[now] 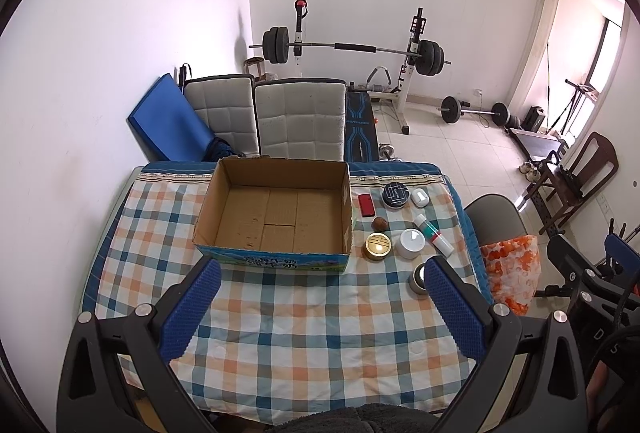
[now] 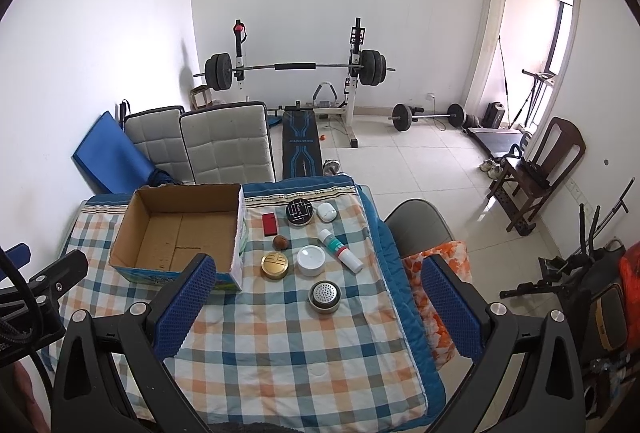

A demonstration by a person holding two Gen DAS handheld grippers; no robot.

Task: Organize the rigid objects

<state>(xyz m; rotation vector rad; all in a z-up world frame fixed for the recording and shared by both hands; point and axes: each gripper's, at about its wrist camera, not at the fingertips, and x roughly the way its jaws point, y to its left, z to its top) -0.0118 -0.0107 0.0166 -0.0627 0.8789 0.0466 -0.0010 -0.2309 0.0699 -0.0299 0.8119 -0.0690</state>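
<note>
Both the left hand-held gripper (image 1: pixel 320 307) and the right hand-held gripper (image 2: pixel 316 303) hover spread wide, holding nothing, above the checked-cloth surface (image 2: pixel 280 345). The open brown cardboard box (image 2: pixel 180 229) sits empty, with a red rectangular case (image 2: pixel 269 224), gold round tin (image 2: pixel 274 265), white round jar (image 2: pixel 311 260) and perforated metal lid (image 2: pixel 324 296) beside it to its right.

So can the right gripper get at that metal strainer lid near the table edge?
Probably yes: the right gripper is open, and the metal strainer lid sits apart from its neighbours with only bare tablecloth before it.
</note>
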